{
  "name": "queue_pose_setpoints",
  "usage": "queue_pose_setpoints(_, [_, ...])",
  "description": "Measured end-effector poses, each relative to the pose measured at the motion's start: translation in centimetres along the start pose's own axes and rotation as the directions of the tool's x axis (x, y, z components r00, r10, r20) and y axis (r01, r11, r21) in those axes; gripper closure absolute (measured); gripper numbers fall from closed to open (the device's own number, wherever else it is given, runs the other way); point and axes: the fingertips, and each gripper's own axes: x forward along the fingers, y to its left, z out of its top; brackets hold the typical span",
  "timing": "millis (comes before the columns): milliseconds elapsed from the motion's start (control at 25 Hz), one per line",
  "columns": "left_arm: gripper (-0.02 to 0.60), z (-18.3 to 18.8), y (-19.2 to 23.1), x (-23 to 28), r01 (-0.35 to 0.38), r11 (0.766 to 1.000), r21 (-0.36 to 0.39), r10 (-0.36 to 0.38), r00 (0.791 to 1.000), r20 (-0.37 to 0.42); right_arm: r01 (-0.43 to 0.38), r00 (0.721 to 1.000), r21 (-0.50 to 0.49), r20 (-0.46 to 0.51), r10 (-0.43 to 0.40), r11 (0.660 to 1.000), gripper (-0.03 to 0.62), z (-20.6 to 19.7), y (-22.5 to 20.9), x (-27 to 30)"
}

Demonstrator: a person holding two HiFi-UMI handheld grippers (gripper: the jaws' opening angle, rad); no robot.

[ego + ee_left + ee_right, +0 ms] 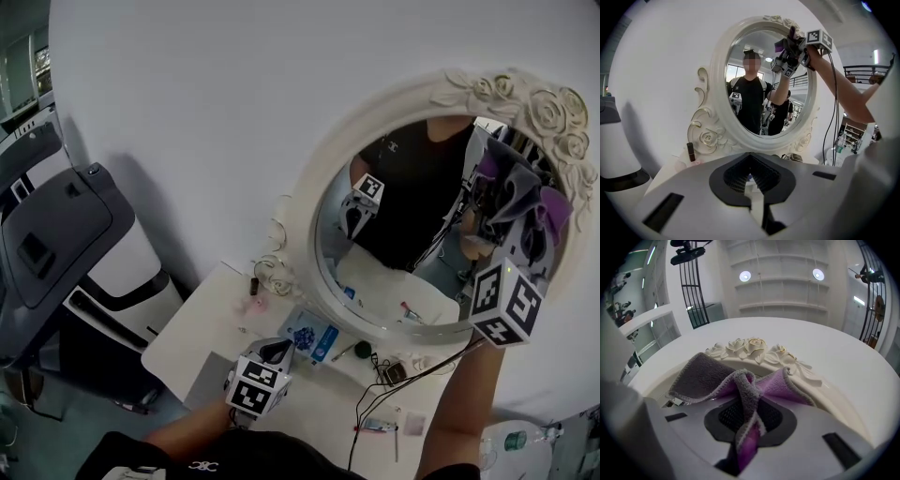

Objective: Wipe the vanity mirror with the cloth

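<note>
The oval vanity mirror with a white rose-carved frame stands on a white table against the wall. My right gripper is raised to the mirror's upper right and is shut on a grey and purple cloth. The cloth is bunched between the jaws and spreads against the glass just below the frame's top. My left gripper hangs low over the table in front of the mirror. It is shut, with nothing in it. The left gripper view also shows the right gripper up at the glass.
A blue packet, a dark lipstick tube, small items and black cables lie on the table below the mirror. A grey and white appliance stands to the table's left. A bottle sits at the lower right.
</note>
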Motion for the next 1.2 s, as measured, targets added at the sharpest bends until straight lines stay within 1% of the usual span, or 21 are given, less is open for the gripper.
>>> queue_pose_setpoints(40, [0.583,-0.1,0.2,0.4,0.003,1.000,-0.004,-0.003,1.000,-0.010,-0.013,1.000,-0.013,-0.005,0.013,1.000,0.543,-0.1,0.2,-0.1])
queue_pose_setpoints(120, [0.582,-0.3,0.0,1.2,0.021,1.000,-0.003,-0.021,0.999,-0.031,-0.058,0.997,-0.018,-0.048,0.057,0.998,0.543,-0.5,0.5,-0.4])
queue_pose_setpoints(280, [0.583,-0.3,-1.5,3.4,0.079,0.997,0.018,-0.077,0.995,-0.057,-0.142,0.981,-0.020,-0.138,0.138,0.990,0.543,-1.4,1.0,-1.0])
queue_pose_setpoints(400, [0.581,-0.5,-2.7,4.9,0.119,0.993,0.026,-0.117,0.990,-0.076,-0.177,0.969,-0.014,-0.176,0.172,0.984,0.543,-2.7,1.5,-1.8])
queue_pose_setpoints(520, [0.581,-0.4,-3.6,5.9,0.150,0.988,0.037,-0.146,0.986,-0.086,-0.180,0.966,-0.010,-0.192,0.175,0.984,0.543,-3.9,1.8,-2.6])
queue_pose_setpoints(680, [0.583,-0.5,-4.0,6.7,0.168,0.985,0.041,-0.164,0.982,-0.097,-0.171,0.964,-0.006,-0.205,0.167,0.985,0.543,-5.5,2.3,-3.8])
queue_pose_setpoints(800, [0.583,-0.8,-4.0,6.9,0.170,0.985,0.037,-0.165,0.980,-0.112,-0.169,0.960,0.011,-0.224,0.167,0.986,0.543,-6.9,2.7,-4.9])
queue_pose_setpoints(920, [0.583,-0.8,-3.7,6.9,0.165,0.986,0.038,-0.160,0.981,-0.110,-0.168,0.952,0.030,-0.256,0.170,0.985,0.543,-8.8,3.3,-6.1])
queue_pose_setpoints(1040, [0.583,-0.9,-3.4,6.7,0.157,0.987,0.039,-0.152,0.982,-0.109,-0.180,0.943,0.024,-0.280,0.180,0.983,0.543,-10.7,4.0,-7.5])
queue_pose_setpoints(1120, [0.583,-1.1,-3.3,6.5,0.153,0.988,0.037,-0.148,0.982,-0.117,-0.194,0.929,0.030,-0.314,0.193,0.981,0.543,-12.6,4.8,-8.8])
queue_pose_setpoints(1200, [0.583,-1.1,-3.4,6.2,0.151,0.988,0.041,-0.146,0.983,-0.115,-0.217,0.898,0.049,-0.381,0.219,0.975,0.543,-15.4,6.2,-10.7])
